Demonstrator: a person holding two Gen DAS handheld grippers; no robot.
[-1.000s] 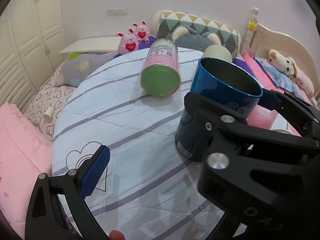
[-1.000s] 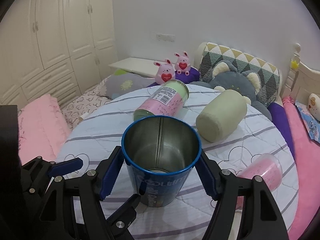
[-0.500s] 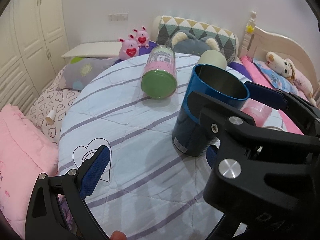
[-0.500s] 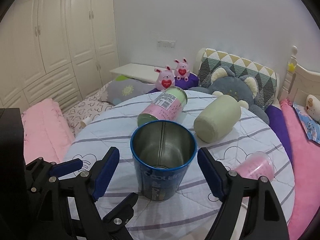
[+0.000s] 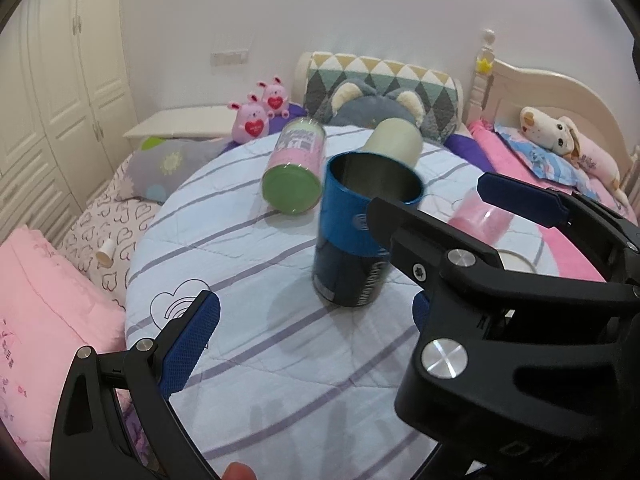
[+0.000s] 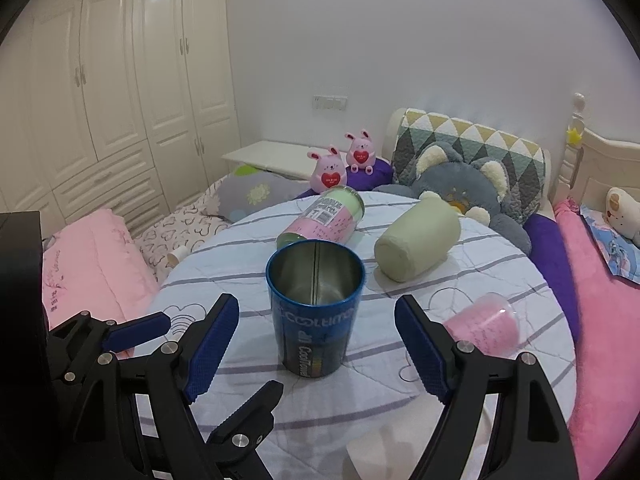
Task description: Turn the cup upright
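Note:
A blue metal cup (image 6: 316, 312) stands upright, mouth up, on the round striped table (image 6: 500, 264); it also shows in the left wrist view (image 5: 360, 236). My right gripper (image 6: 316, 350) is open, its blue pads either side of the cup and a little nearer than it, not touching. In the left wrist view the right gripper (image 5: 460, 216) crosses in front of the cup. My left gripper (image 5: 308, 340) is open and empty to the cup's left; only its left pad (image 5: 188, 344) shows clearly.
A pink-and-green can (image 6: 324, 224), a pale green cup (image 6: 416, 240) and a pink translucent cup (image 6: 484, 324) lie on their sides on the table. Beds with pink bedding, pillows and plush toys surround the table. White wardrobes (image 6: 120, 80) stand left.
My right gripper has let go of the blue cup, opened wide and drawn back towards me. The cup stays upright on the table. The left gripper has also pulled back.

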